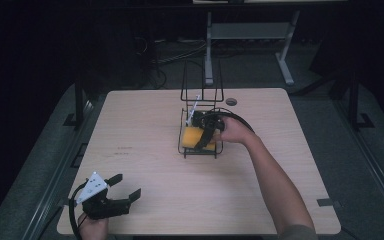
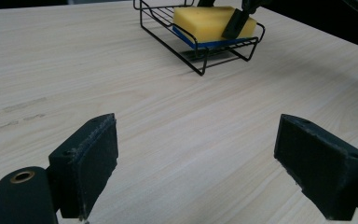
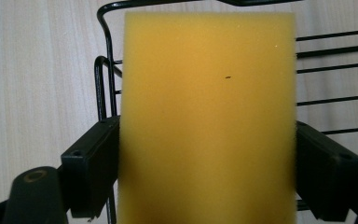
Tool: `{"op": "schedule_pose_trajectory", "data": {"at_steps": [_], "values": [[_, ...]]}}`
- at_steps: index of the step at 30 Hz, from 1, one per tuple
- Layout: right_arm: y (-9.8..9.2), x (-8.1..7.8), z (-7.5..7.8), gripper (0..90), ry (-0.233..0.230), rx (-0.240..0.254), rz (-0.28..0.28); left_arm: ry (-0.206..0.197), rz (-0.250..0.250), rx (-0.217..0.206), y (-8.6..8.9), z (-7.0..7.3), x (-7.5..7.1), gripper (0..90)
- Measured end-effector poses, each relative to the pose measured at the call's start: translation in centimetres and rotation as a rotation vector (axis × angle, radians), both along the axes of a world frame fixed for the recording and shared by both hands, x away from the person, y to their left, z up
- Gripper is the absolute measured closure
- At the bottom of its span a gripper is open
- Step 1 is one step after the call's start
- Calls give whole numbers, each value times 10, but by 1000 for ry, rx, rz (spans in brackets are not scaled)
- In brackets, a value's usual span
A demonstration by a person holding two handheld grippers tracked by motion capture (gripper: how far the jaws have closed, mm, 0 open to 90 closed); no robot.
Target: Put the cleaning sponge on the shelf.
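Note:
A yellow sponge [image 1: 194, 136] with a blue underside lies in a black wire rack [image 1: 200, 154] at the middle of the wooden table. My right gripper [image 1: 205, 139] reaches into the rack from the right. In the right gripper view its jaws press both long sides of the sponge [image 3: 205, 93], shut on it, over the rack's wires [image 3: 103, 88]. My left gripper [image 1: 127, 185] rests at the table's front left corner, open, with bare wood between its pads [image 2: 196, 163]. From there the sponge [image 2: 205, 21] and rack [image 2: 200, 70] show far off.
The rack's tall wire back [image 1: 201, 80] rises behind the sponge, with a white utensil [image 1: 195, 106] leaning in it. A round grommet [image 1: 231, 101] sits near the table's far edge. A grey table frame [image 1: 250, 35] stands beyond on the dark floor.

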State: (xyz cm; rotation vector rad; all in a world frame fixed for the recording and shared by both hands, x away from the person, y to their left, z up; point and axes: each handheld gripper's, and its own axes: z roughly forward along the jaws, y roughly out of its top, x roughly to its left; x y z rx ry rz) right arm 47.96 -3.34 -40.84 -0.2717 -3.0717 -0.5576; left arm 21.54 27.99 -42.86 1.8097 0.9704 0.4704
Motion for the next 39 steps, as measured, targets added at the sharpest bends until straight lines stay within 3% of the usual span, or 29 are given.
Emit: {"op": "schedule_pose_trajectory", "data": {"at_steps": [11, 39], "values": [[-4, -2, 9, 166, -26, 27, 1, 0, -2, 5, -1, 0, 0, 128], [-7, -14, 28, 168, -65, 34, 17, 8, -12, 8, -3, -1, 2, 128]]}}
